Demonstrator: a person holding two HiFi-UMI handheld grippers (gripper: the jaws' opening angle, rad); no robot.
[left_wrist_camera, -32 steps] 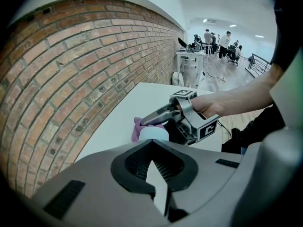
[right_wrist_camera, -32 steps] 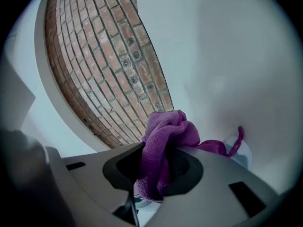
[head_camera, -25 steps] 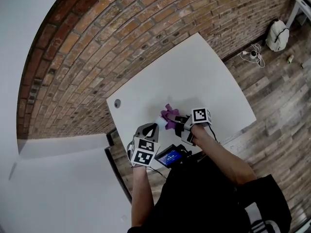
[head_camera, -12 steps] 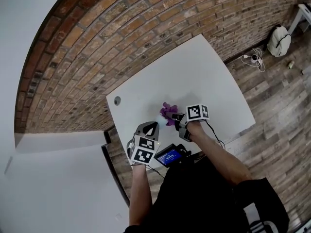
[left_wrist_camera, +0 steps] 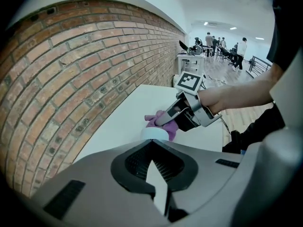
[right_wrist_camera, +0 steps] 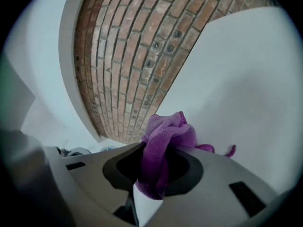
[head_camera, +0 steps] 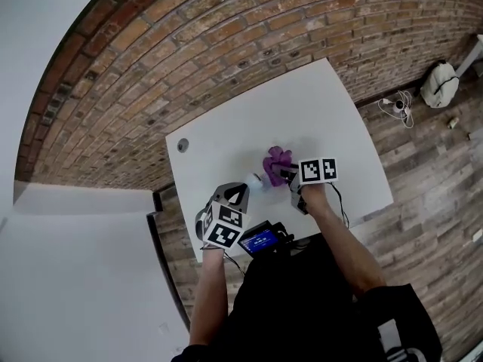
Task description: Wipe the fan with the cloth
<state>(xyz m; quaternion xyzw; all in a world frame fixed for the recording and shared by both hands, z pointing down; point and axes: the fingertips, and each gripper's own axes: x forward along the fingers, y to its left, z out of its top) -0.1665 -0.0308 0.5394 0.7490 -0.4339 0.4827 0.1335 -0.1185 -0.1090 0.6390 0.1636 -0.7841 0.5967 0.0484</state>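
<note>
A small white fan (head_camera: 256, 180) sits at the tip of my left gripper (head_camera: 240, 193), which is shut on it; in the left gripper view only the fan's round white top (left_wrist_camera: 155, 133) shows above the closed jaws. My right gripper (head_camera: 287, 173) is shut on a bunched purple cloth (head_camera: 278, 160), which bulges out from between its jaws (right_wrist_camera: 163, 148). The cloth (left_wrist_camera: 163, 124) hangs just behind the fan, on its far right side. Both are over the white table (head_camera: 226, 138).
The brick wall (head_camera: 189, 44) runs along the table's far edge. There is a round cable hole (head_camera: 182, 145) near the table's far left corner. A small device with a blue screen (head_camera: 261, 241) sits at the near edge. A backpack (head_camera: 441, 83) and cables (head_camera: 395, 101) lie on the floor to the right.
My right gripper has rolled and carried the cloth a little right and away from the fan's side. The left gripper and the fan have stayed put.
</note>
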